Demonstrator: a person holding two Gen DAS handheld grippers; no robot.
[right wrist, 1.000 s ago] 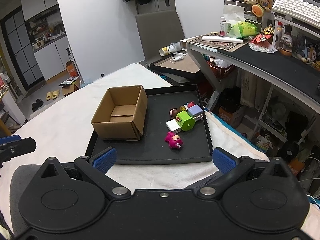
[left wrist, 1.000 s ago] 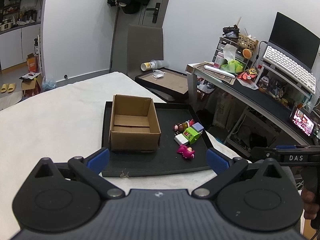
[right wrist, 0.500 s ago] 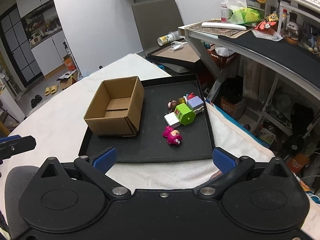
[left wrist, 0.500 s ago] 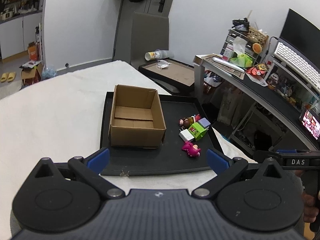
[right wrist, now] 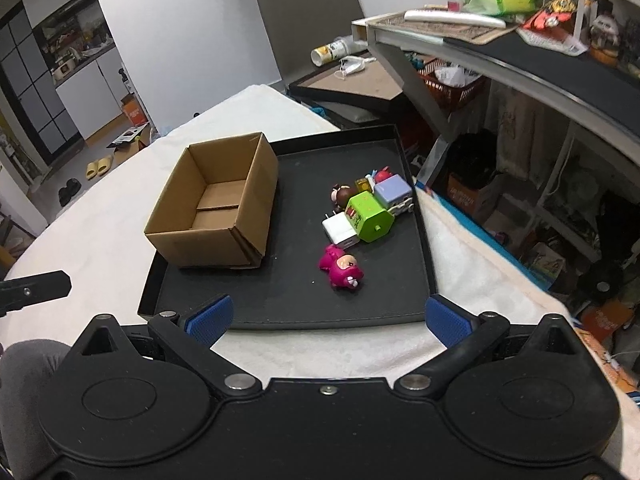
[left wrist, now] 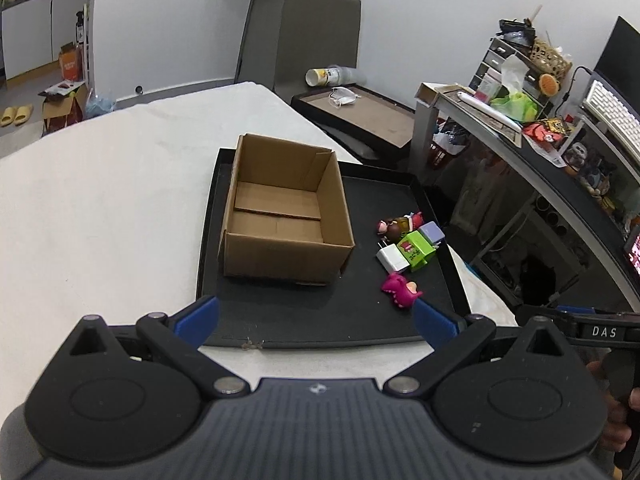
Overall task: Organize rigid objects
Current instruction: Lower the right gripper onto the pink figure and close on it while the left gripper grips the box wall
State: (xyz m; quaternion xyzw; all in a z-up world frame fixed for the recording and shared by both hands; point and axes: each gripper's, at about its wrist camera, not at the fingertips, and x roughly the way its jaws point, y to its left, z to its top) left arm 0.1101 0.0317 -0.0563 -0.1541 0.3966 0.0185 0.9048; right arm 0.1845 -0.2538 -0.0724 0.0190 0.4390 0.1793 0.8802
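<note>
An open, empty cardboard box (left wrist: pixel 280 216) (right wrist: pixel 216 204) stands on the left part of a black tray (left wrist: pixel 304 320) (right wrist: pixel 288 296). To its right lie small toys: a magenta figure (left wrist: pixel 400 286) (right wrist: pixel 340 266), a white plug block (left wrist: pixel 392 259) (right wrist: pixel 339 231), a green block (left wrist: pixel 418 250) (right wrist: pixel 370 214), a lilac block (left wrist: pixel 433 233) (right wrist: pixel 393 189) and a brown and red figure (left wrist: pixel 394 226) (right wrist: pixel 342 194). My left gripper (left wrist: pixel 316 320) hovers open at the tray's near edge. My right gripper (right wrist: pixel 327 320) is also open there, empty.
The tray rests on a white cloth-covered table (left wrist: pixel 100 208). A cluttered grey desk (right wrist: pixel 500 44) with a keyboard (left wrist: pixel 612 116) stands to the right. A second framed tray (left wrist: pixel 360 112) with a cup lies beyond. A hand holds the other gripper's handle (left wrist: pixel 612 364).
Both grippers have moved forward and lower toward the tray, so the box and toys look larger. Nothing on the tray has shifted.
</note>
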